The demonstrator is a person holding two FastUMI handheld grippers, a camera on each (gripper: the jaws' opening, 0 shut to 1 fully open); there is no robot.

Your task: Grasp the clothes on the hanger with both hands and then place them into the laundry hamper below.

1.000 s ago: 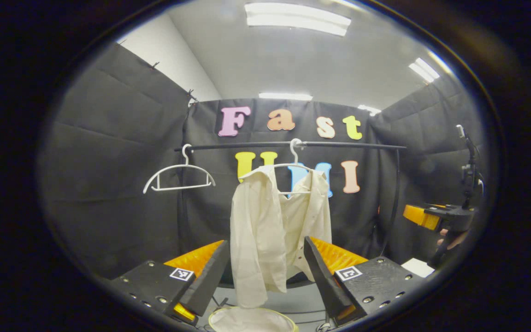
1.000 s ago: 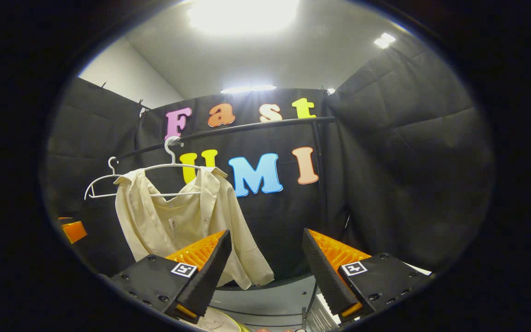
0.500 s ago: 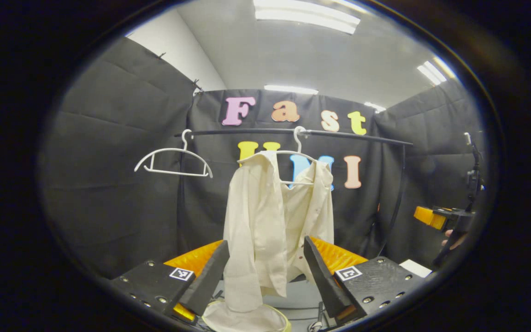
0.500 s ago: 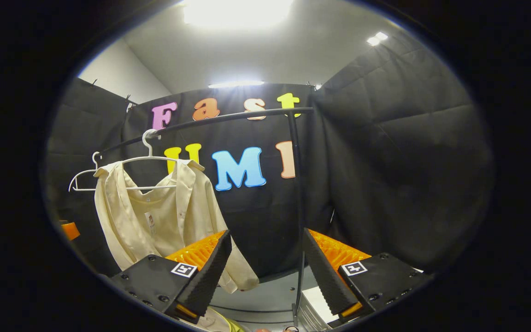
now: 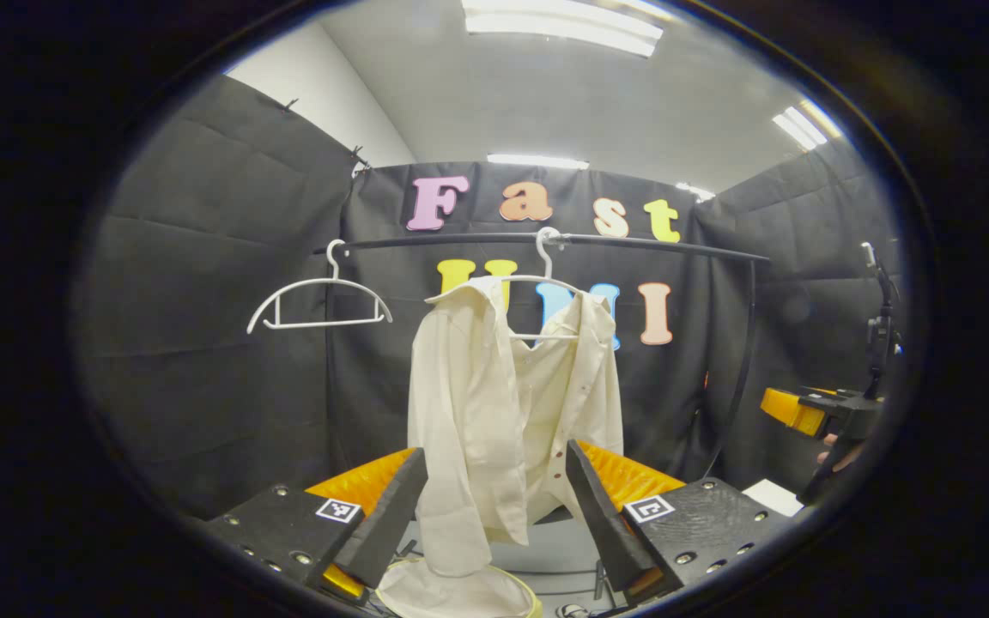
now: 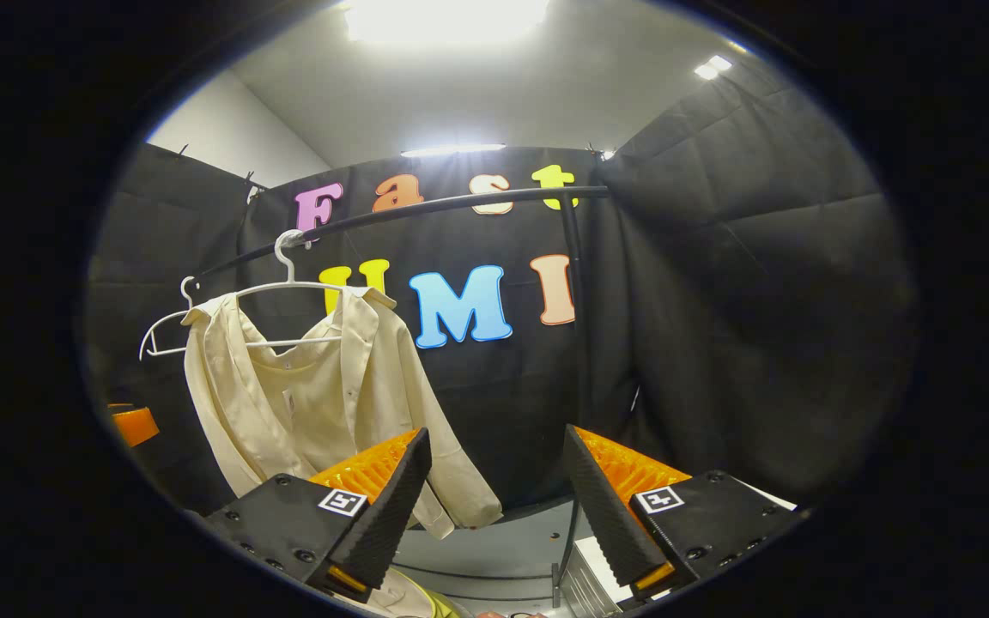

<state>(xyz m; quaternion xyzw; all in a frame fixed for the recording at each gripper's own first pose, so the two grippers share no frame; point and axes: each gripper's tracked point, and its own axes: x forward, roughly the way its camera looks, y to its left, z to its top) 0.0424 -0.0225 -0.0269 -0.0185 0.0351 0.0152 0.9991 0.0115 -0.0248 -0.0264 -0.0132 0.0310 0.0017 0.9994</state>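
Approach stage: shirt (image 5: 503,412) on hanger (image 5: 537,283) above hamper (image 5: 460,592), left gripper (image 5: 494,515) and right gripper (image 6: 494,515) both wide, gripping nothing, with closing in on each shoulder judged next.

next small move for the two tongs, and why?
Probably ease both forward to the cream shirt. It hangs on the white hanger with nothing gripping it; the left tongs and right tongs are open and short of the cloth, the right tongs aimed right of it.
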